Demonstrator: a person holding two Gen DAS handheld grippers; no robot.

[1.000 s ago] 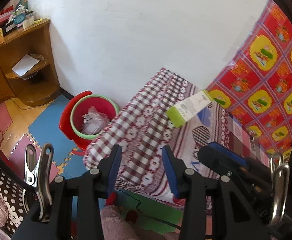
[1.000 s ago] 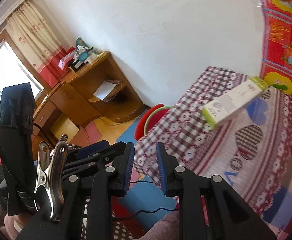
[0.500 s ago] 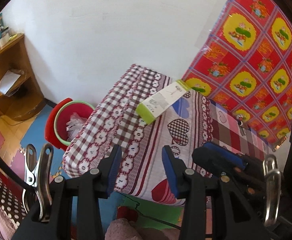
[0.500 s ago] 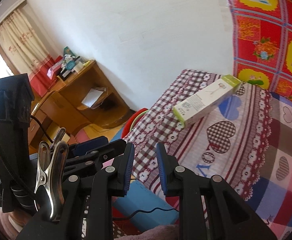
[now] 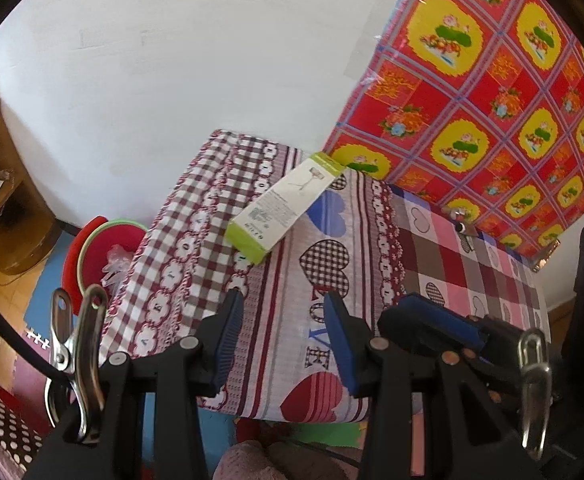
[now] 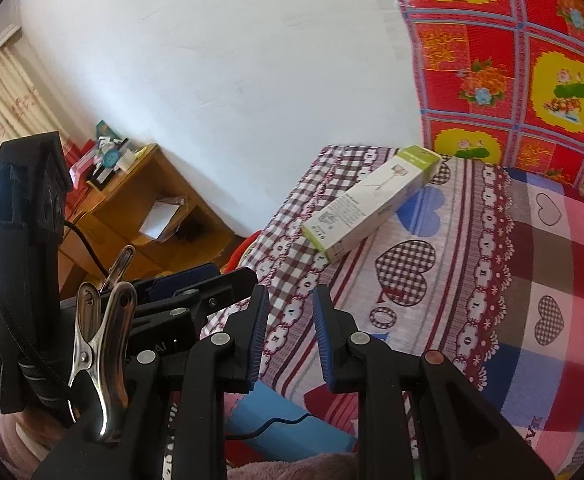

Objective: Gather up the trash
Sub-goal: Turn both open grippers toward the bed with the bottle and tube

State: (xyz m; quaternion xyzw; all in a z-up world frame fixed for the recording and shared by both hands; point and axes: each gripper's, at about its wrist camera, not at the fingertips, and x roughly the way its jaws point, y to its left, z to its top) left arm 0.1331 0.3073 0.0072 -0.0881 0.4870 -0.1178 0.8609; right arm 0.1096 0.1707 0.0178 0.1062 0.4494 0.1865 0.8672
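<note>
Green-and-white box [image 5: 288, 208] flat on patterned tablecloth [image 5: 292, 288], red bin [image 5: 104, 248] beside; both grippers [image 5: 282, 332] [image 6: 288, 328] empty, narrowly parted.

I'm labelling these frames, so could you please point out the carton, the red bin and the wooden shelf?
carton [image 5: 288, 210]: left wrist view, white long face.
red bin [image 5: 92, 240]: left wrist view, green rim.
wooden shelf [image 6: 140, 216]: right wrist view, upright side panel.

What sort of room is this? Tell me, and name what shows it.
Likely a bedroom in a home: a bed in a heart-patterned sheet against the wall, a wooden desk with clutter on top, and a curtain at a window.
</note>
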